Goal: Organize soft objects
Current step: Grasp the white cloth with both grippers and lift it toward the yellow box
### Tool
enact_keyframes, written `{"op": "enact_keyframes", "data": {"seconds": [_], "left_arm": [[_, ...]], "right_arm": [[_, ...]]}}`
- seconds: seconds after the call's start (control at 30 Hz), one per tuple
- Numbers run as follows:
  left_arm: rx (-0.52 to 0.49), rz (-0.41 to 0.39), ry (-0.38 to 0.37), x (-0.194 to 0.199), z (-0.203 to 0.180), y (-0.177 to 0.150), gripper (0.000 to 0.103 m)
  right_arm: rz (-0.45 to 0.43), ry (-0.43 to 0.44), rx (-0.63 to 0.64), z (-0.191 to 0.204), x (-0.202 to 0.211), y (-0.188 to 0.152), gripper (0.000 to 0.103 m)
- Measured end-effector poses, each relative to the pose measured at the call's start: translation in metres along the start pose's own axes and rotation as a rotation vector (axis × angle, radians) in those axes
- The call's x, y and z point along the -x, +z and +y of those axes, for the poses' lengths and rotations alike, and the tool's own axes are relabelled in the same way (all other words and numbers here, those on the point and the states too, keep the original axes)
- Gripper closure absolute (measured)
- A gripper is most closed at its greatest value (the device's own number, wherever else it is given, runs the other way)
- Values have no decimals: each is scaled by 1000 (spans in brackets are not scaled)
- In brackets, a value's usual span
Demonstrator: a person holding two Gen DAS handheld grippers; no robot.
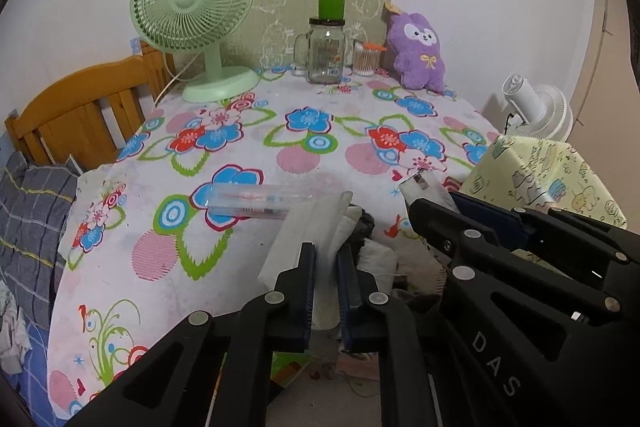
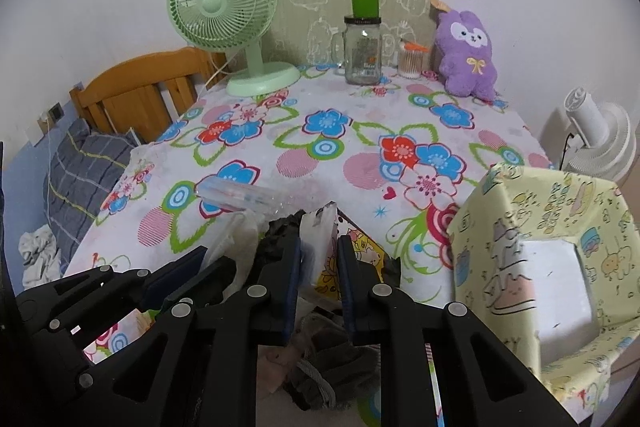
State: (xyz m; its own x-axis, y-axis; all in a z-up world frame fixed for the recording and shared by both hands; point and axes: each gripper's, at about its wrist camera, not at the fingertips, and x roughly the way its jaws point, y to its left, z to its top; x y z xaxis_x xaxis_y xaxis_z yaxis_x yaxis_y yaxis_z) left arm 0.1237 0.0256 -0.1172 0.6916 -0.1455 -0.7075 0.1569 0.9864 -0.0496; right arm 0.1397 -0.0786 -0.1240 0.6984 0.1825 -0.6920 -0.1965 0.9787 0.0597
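A thin whitish plastic bag hangs over the near edge of the flower-print table, stretched between my two grippers. My left gripper is shut on the bag's left flap. My right gripper is shut on the right flap, and it also shows at the right of the left wrist view. Dark and grey soft cloth items lie inside the bag below the fingers, beside a yellow cartoon-print piece. A purple plush rabbit sits upright at the table's far right.
A clear tube-like case lies just beyond the bag. A yellow patterned box with an open side stands at the right. A green fan, glass jar and swab pot line the back. A wooden headboard is left.
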Motion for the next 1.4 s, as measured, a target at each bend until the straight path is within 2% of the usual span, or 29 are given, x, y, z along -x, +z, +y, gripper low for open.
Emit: {"op": "enact_keyframes", "data": {"seconds": [0.77,1.0,1.4], "left_arm": [[-24,-111,-6,58,-27,23,96],[-10,-135,1,67,-38,30,96],[-31,-164,-15,70,-71,38,96]], "right_arm": [[-99,-10,-1,-12,68,21,83],[-121,14,-8,-22,80,26,83],[-155,-14,-13,-53,98,28,83]]}}
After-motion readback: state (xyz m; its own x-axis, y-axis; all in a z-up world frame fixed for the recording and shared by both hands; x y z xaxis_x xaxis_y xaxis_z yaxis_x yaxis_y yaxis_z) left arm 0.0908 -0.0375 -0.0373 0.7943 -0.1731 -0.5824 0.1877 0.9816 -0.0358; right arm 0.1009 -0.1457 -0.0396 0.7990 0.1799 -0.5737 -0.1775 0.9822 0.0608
